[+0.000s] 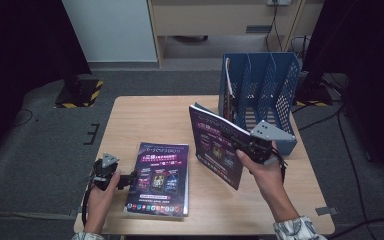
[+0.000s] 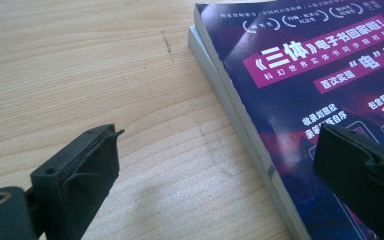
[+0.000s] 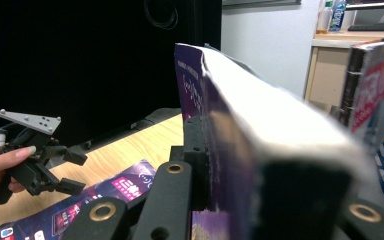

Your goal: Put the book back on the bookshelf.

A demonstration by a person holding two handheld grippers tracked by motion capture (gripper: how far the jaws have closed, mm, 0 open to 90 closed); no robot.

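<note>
The right gripper (image 1: 247, 145) was clamped on the edge of a purple-covered book (image 1: 215, 145), holding it upright and tilted above the wooden table (image 1: 145, 115); in the right gripper view the jaws pressed on both faces of the book (image 3: 260, 125), page edges turned toward the camera. Carrying the volume on end probably served to match it to the narrow upright slots of the blue file rack (image 1: 272, 85) just behind it at the table's far right. That rack already held at least one book (image 1: 227, 92), standing in its leftmost compartment; the remaining compartments appeared empty, though their mesh walls hid part of the interior. The left gripper (image 1: 130, 179) rested low at the near left with its jaws apart, one jaw over bare wood and the other over the cover of a second purple book (image 1: 159, 177). This book (image 2: 300, 100) lay flat atop another volume, apparently awaiting its own pick-up by the edge.
</note>
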